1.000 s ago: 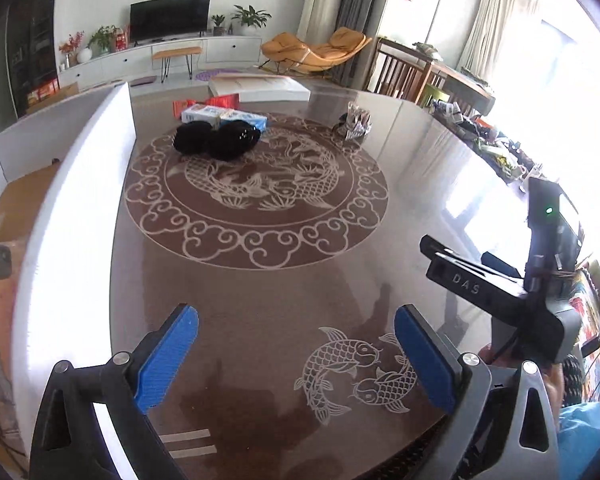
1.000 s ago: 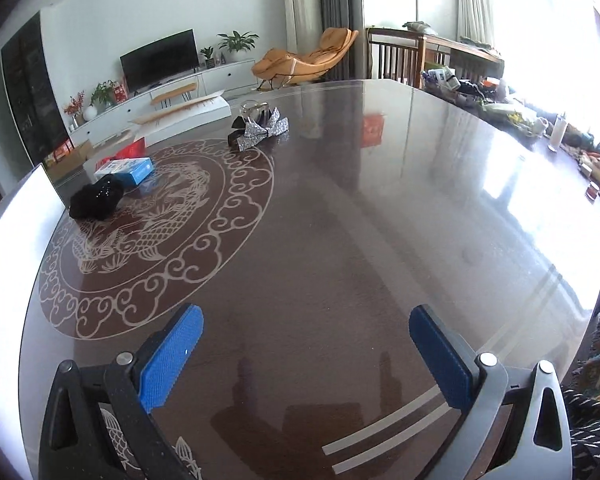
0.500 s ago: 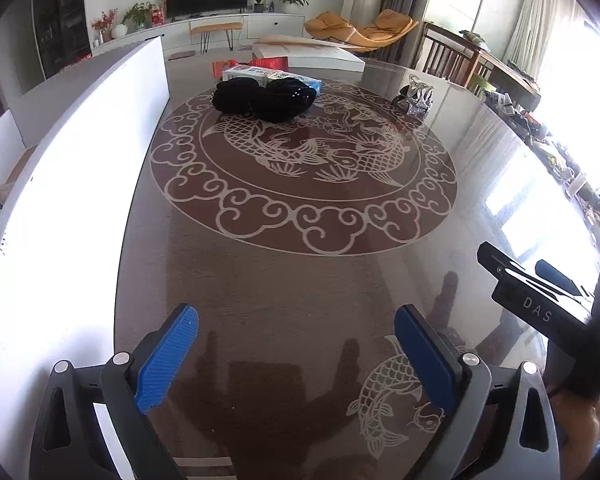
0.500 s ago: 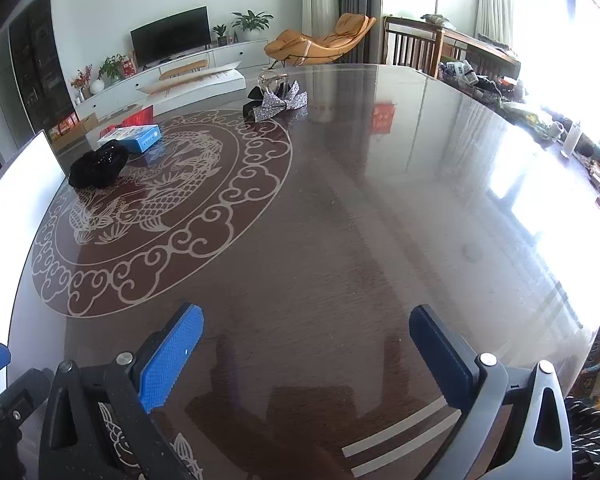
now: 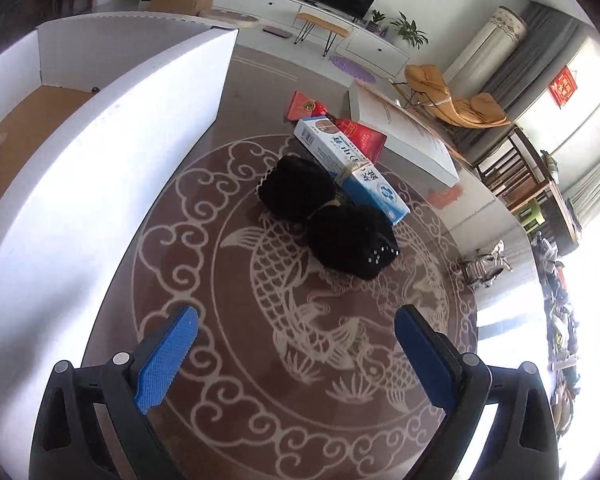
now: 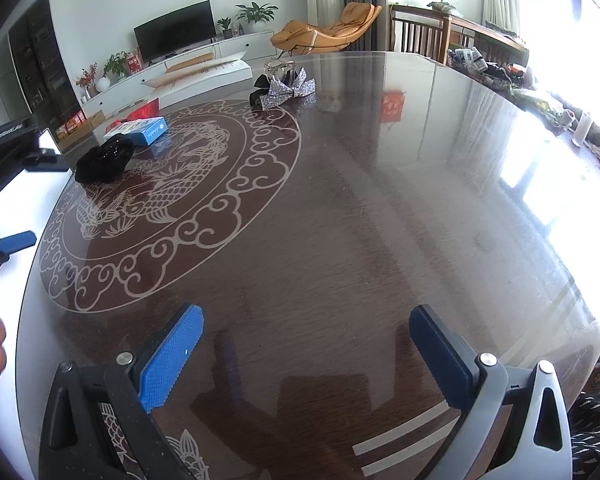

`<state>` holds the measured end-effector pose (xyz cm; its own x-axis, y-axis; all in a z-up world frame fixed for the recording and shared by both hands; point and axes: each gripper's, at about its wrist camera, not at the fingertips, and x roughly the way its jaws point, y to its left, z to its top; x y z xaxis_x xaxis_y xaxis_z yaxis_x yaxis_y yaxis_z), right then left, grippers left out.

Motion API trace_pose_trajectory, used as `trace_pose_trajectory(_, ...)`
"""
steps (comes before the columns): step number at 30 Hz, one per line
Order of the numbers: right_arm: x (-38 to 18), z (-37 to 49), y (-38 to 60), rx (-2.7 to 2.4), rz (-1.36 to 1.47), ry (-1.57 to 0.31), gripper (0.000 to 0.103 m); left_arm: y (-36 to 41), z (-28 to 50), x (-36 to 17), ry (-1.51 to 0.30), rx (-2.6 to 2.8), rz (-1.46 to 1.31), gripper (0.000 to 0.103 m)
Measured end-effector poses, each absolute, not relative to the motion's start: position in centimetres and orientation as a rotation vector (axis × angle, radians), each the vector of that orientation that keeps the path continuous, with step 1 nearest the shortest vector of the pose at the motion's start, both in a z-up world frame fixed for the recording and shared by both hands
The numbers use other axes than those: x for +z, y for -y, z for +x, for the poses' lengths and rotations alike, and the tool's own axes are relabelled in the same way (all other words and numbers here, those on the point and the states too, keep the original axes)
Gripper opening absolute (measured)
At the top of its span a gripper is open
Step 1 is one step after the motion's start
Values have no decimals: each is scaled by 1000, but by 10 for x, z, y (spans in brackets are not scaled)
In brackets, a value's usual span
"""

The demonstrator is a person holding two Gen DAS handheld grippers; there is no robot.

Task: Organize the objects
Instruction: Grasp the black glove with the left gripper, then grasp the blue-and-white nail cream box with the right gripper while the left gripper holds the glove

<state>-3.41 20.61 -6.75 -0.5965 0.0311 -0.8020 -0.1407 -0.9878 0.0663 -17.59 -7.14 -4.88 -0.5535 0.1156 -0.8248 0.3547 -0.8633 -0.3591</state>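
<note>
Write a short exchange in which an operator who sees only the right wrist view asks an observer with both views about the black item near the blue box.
Operator: Is the black item a single lump?
Observer: No. The left wrist view shows two rounded lumps joined at a pinched middle, and the nearer lump carries small pale studs.
Operator: I see only one blue finger of the left hand-held gripper. Is it gripping anything?
Observer: No. Its jaws stand wide open and empty, with bare table between its fingertips and the black item.
</note>
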Motion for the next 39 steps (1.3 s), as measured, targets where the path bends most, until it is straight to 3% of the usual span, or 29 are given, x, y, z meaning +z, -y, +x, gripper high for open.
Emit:
trace_pose_trajectory(5, -71, -38, -202, 2724, -1392, -184, 103, 70, -229, -48, -762, -2527, 1331, 100)
trace_pose_trajectory(10, -73, -40, -195, 2729, -1398, -127, 103, 61, -270, -73, -618, -2461, 1405, 100)
trace_pose_trajectory(11, -73, -40, -195, 2729, -1399, -118, 103, 60, -271, -78, -587, -2462, 1406, 97)
trace_pose_trajectory(15, -73, -42, -195, 2731, -1400, -113, 103, 56, -246, -78, -455, -2585, 1309, 56)
trace_pose_trajectory(17, -73, -42, -194, 2730, -1399, -110, 103, 53, -224, -79, -406, -2632, 1318, 47)
trace_pose_trajectory(23, -73, -42, -193, 2729, -1402, -94, 103, 41, -131, -79, -292, -2768, 1359, 47)
trace_pose_trajectory(26, -73, -42, -194, 2730, -1401, -96, 103, 40, -111, -78, -193, -2786, 1393, 53)
trace_pose_trajectory(27, -73, -42, -194, 2730, -1402, -94, 103, 40, -110, -78, -152, -2772, 1410, 69)
trace_pose_trajectory(29, -74, -42, -193, 2727, -1404, -84, 103, 44, -112, -83, -90, -2713, 1438, 86)
trace_pose_trajectory(32, -74, -41, -192, 2723, -1405, -66, 103, 49, -111, -87, -60, -2706, 1411, 90)
trace_pose_trajectory(36, -75, -40, -193, 2726, -1408, -57, 103, 44, -116, -92, -33, -2726, 1428, 103)
trace_pose_trajectory(39, -74, -49, -192, 2794, -1458, -5, 103, 42, -114, -91, -28, -2734, 1430, 103)
